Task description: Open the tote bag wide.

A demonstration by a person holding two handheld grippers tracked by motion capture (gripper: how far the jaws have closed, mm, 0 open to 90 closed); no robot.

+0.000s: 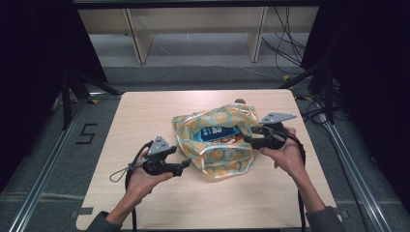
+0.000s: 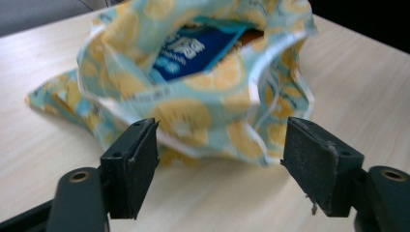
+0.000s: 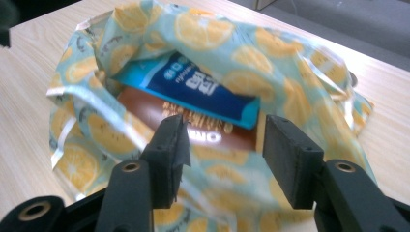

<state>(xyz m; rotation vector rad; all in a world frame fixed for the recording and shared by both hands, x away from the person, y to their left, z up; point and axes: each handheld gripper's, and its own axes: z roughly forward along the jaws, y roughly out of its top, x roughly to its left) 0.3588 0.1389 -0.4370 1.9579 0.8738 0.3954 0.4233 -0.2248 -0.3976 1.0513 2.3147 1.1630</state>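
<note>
A teal cloth bag [image 1: 220, 157] printed with lemon slices lies open on the wooden table [image 1: 145, 116]. Inside it a blue packet [image 1: 217, 131] rests on a brown packet [image 1: 232, 140]. My left gripper [image 1: 186, 165] is just off the bag's near-left side, open, nothing between its pads. In the left gripper view the bag [image 2: 193, 111] lies just past the left gripper [image 2: 220, 159], with the blue packet [image 2: 193, 53] inside. My right gripper [image 1: 247, 138] is at the bag's right rim. In the right gripper view the right gripper [image 3: 225, 140] stands open over the brown packet [image 3: 145, 108] and blue packet [image 3: 193, 87], gripping nothing.
A small dark round object [image 1: 240, 101] peeks out behind the bag. Bare tabletop lies left of and in front of the bag. Metal rails [image 1: 48, 159] run along the floor on both sides, and cables [image 1: 285, 43] lie beyond the far right corner.
</note>
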